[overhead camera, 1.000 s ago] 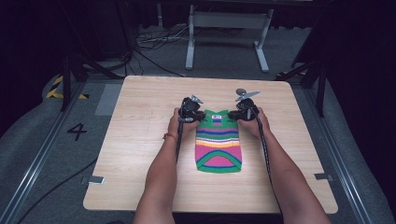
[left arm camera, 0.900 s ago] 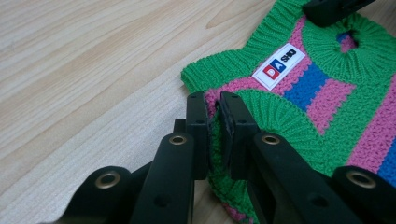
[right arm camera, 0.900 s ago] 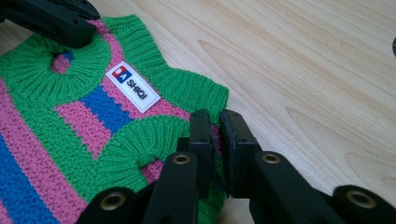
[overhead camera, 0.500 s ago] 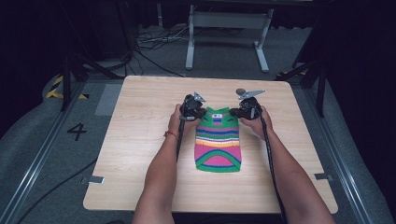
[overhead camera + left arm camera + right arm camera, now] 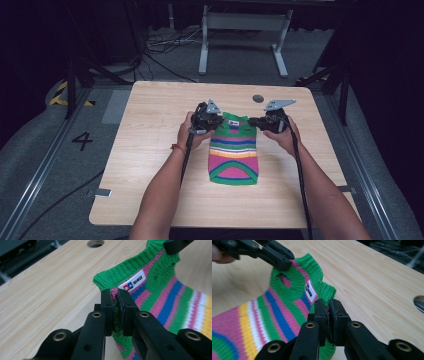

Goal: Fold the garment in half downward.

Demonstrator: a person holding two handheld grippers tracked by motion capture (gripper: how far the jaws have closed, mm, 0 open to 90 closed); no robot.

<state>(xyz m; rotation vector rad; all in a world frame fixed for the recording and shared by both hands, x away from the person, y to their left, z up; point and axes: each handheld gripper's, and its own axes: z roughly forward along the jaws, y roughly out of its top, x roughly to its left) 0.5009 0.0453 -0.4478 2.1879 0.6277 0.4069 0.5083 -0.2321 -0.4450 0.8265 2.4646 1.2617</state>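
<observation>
High view: a striped knitted sweater [image 5: 233, 150], small and sleeveless by the look of it, lies flat near the middle of the wooden surface [image 5: 150, 165], collar at the far end and hem toward the person, whose forearms come in from the near edge.
Left gripper: the left gripper [image 5: 216, 120] is closed on the sweater's left shoulder beside the collar; in the left gripper view [image 5: 117, 305] its jaws are pressed together with pink and green knit pinched between them.
Garment's long axis: runs from collar to hem, straight away from the person, so it lies square between the two hands.
Label: a white tag [image 5: 131, 284] sewn inside the green ribbed collar [image 5: 117, 272] carries a red and a blue square and the word "SHIQI"; the same tag [image 5: 310, 291] appears in the right gripper view, its print too small there to read.
Right gripper: the right gripper [image 5: 256, 121] is clamped on the opposite shoulder; in the right gripper view [image 5: 328, 312] its jaws meet on the green ribbing, just beside an armhole [image 5: 284, 280].
Key relation: the two grips sit level at the far end, one on each shoulder, with the whole body of the sweater trailing toward the person; neither hand is nearer, so a lift would likely take both together.
Other writing: a "4" [image 5: 82, 141] is marked on the floor left of the surface.
Surface detail: a round cable hole [image 5: 258, 98] sits just beyond the collar.
</observation>
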